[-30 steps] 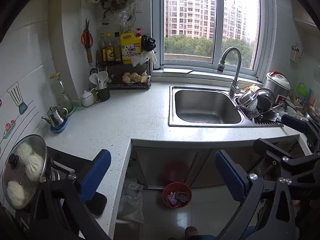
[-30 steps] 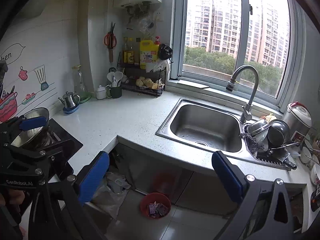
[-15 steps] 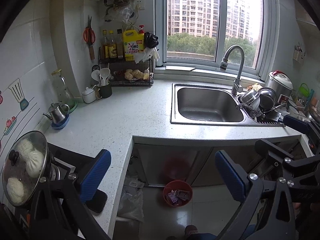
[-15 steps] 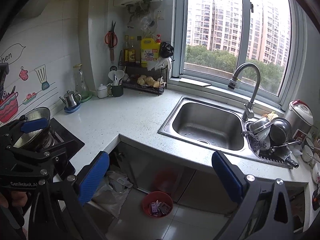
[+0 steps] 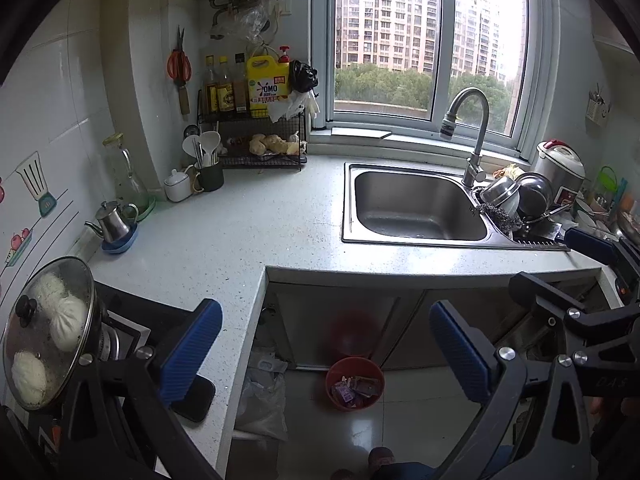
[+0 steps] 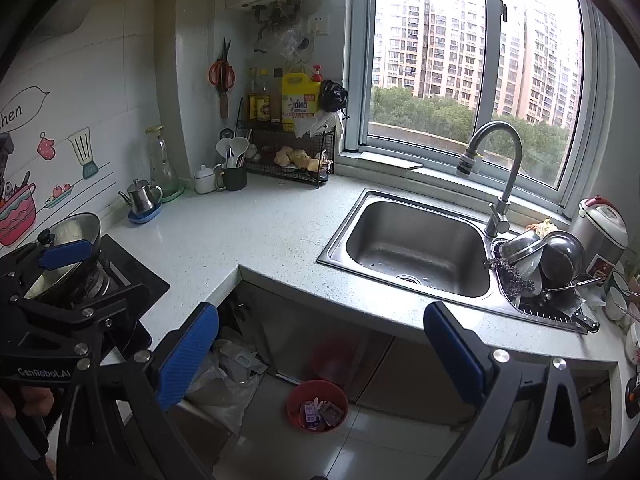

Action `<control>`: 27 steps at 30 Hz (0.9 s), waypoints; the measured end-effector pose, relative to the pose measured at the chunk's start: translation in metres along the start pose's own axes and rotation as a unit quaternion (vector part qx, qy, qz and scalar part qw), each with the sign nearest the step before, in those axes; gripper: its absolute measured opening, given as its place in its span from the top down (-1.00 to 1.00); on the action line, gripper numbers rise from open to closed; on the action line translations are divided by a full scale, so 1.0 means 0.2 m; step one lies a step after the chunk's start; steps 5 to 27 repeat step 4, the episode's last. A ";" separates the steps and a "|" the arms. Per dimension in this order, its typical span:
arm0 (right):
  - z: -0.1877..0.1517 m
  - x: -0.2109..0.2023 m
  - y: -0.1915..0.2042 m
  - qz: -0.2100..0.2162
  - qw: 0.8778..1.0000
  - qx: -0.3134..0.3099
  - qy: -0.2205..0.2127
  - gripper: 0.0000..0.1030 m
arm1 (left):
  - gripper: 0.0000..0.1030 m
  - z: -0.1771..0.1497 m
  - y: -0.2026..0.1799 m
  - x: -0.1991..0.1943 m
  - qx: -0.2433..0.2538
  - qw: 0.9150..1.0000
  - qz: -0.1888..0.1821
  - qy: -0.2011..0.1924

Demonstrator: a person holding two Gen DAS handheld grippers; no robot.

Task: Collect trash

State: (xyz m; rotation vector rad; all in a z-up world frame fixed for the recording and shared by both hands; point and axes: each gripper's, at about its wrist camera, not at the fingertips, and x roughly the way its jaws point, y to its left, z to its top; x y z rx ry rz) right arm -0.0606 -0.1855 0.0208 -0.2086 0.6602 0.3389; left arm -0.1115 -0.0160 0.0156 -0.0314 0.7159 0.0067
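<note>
A small red trash bin (image 5: 354,383) holding several wrappers stands on the floor below the counter; it also shows in the right wrist view (image 6: 317,405). My left gripper (image 5: 326,354) is open and empty, held high above the floor in front of the counter corner. My right gripper (image 6: 322,354) is open and empty, at a similar height. The right gripper also shows at the right edge of the left wrist view (image 5: 592,280), and the left gripper at the left edge of the right wrist view (image 6: 64,280).
An L-shaped white counter (image 5: 240,240) holds a steel sink (image 5: 412,208), a dish pile (image 5: 520,204), a rice cooker (image 5: 560,172), a wire rack (image 5: 260,144), a kettle (image 5: 114,224) and a lidded pan of buns (image 5: 44,336). A white plastic bag (image 5: 264,400) lies under the counter. A black phone (image 5: 196,400) lies at the counter's edge.
Both views have shifted slightly, the scene sliding a little down and right. Both grippers stay open and empty.
</note>
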 end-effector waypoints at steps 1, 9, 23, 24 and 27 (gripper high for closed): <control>0.00 0.00 0.00 0.000 1.000 0.000 0.001 -0.99 | -1.00 0.00 0.00 0.00 0.001 1.000 0.000 0.000; 0.00 0.01 0.01 -0.001 1.000 -0.001 0.002 -0.99 | -1.00 0.00 0.00 0.01 0.001 1.000 0.001 0.004; 0.00 0.01 0.01 -0.001 1.000 -0.001 0.002 -0.99 | -1.00 0.00 0.00 0.01 0.001 1.000 0.001 0.004; 0.00 0.01 0.01 -0.001 1.000 -0.001 0.002 -0.99 | -1.00 0.00 0.00 0.01 0.001 1.000 0.001 0.004; 0.00 0.01 0.01 -0.001 1.000 -0.001 0.002 -0.99 | -1.00 0.00 0.00 0.01 0.001 1.000 0.001 0.004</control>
